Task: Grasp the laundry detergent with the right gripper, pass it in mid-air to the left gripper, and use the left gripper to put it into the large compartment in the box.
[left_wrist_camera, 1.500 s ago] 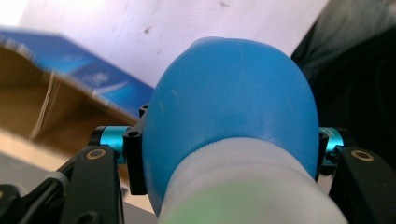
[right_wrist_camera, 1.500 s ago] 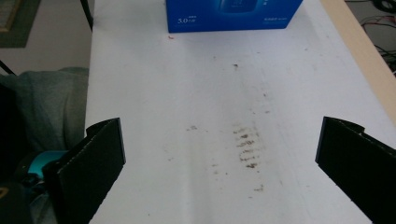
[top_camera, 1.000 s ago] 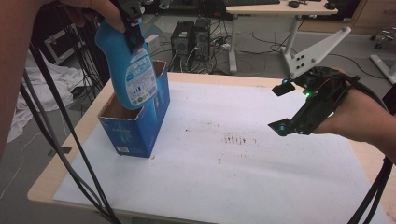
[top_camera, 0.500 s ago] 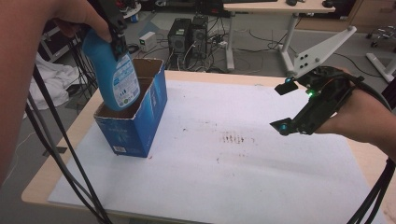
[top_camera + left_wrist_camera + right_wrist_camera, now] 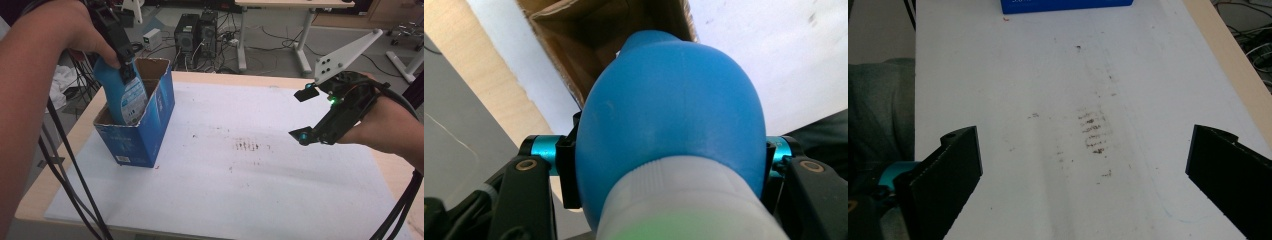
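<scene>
Bottle (image 5: 121, 95), blue, sits partly lowered into the open blue box (image 5: 140, 132) at nine o'clock on the table (image 5: 280, 200), perhaps tilted, clamped by the left gripper (image 5: 126, 70). Right gripper (image 5: 305, 115) hangs at three o'clock, jaws wide apart, empty.

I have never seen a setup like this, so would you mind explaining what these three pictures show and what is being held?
A person works at a table, holding a two-jaw gripper in each hand. The high view comes from a fixed camera above the table. The other two views come from cameras riding on the grippers, looking along their black jaws. The left gripper is shut on a blue bottle, which sits partly inside an open blue cardboard box; the left gripper view looks past the bottle into the box. The right gripper hangs open and empty over a white sheet marked with dark smudges.
</scene>
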